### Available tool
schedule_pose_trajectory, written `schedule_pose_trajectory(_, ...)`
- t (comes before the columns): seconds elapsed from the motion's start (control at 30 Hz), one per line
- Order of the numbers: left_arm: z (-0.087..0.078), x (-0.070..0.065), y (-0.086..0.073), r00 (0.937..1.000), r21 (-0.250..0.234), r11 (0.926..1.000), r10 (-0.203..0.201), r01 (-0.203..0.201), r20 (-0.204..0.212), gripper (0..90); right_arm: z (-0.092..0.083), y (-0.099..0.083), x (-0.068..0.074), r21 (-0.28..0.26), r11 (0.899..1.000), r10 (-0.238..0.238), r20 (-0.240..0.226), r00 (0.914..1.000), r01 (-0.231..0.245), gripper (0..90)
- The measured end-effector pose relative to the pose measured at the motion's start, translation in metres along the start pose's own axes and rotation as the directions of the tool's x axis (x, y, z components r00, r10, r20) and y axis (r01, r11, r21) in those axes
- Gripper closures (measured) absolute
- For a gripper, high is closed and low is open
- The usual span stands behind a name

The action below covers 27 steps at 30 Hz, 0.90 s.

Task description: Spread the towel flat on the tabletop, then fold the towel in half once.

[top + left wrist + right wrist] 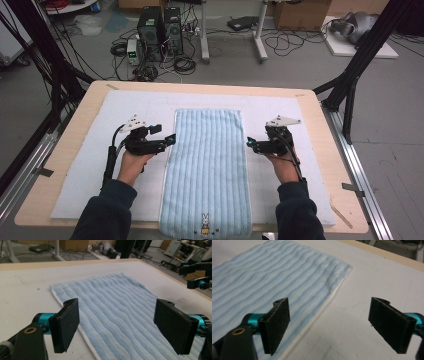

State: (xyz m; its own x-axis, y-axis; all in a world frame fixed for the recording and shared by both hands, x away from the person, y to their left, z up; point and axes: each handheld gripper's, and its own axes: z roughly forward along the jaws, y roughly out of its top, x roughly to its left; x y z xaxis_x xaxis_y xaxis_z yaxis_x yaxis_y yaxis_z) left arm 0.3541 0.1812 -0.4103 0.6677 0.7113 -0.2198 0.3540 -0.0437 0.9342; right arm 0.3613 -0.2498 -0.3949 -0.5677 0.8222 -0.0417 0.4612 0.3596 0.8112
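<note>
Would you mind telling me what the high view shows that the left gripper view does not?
High view: the rabbit picture at the towel's near end, both of the person's hands, and the computer towers on the floor.

Left gripper view: the black pads of the left gripper close up, wide apart with nothing between them.

Both: the blue striped towel lying flat on the white mat, and the right gripper at its edge.

A: What lies under the left gripper?

B: A pale blue ribbed terry towel, flat on a white felt mat over a light wooden table.

A: And the jaws?

B: Spread wide, nothing between them. The other gripper hangs at the far right edge.
</note>
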Motion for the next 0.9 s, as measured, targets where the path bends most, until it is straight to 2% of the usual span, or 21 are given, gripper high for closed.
schedule_pose_trajectory(0.03, -0.003, -0.002, -0.001, 0.9989, -0.009, 0.9988, 0.047, -0.047, -0.005, 21.6, -0.004, -0.003, 0.001, -0.005, 1.000, -0.017, 0.000, 0.9999, 0.017, 12.9)
schedule_pose_trajectory(0.1, -0.007, -0.005, -0.003, 0.9971, -0.012, 0.9971, 0.075, -0.075, -0.015, 22.3, -0.013, -0.011, 0.003, -0.019, 0.999, -0.037, -0.031, 0.9989, 0.036, 12.2)
schedule_pose_trajectory(0.23, -0.017, -0.007, -0.006, 0.9986, -0.002, 0.9990, 0.045, -0.045, -0.027, 21.5, -0.020, -0.018, 0.005, -0.055, 0.998, -0.021, -0.053, 0.9984, 0.018, 12.2)
schedule_pose_trajectory(0.33, -0.024, -0.008, -0.008, 0.9993, -0.033, 0.9992, 0.022, -0.023, -0.031, 19.9, -0.021, -0.018, 0.005, -0.039, 0.999, -0.002, -0.050, 0.9988, 0.000, 12.2)
schedule_pose_trajectory(0.5, -0.030, -0.005, -0.011, 0.9987, -0.043, 0.9990, -0.014, 0.012, -0.048, 20.0, -0.022, -0.016, 0.007, -0.047, 0.999, 0.010, -0.057, 0.9983, -0.013, 12.2)
schedule_pose_trajectory(0.67, -0.030, -0.005, -0.010, 0.9988, -0.047, 0.9988, -0.014, 0.012, -0.048, 20.4, -0.021, -0.013, 0.009, -0.041, 0.999, 0.006, -0.088, 0.9961, -0.009, 12.2)
schedule_pose_trajectory(0.9, -0.028, -0.005, -0.007, 0.9989, -0.043, 0.9990, -0.011, 0.009, -0.045, 20.3, -0.019, -0.012, 0.008, -0.039, 0.999, 0.031, -0.098, 0.9947, -0.035, 12.0)
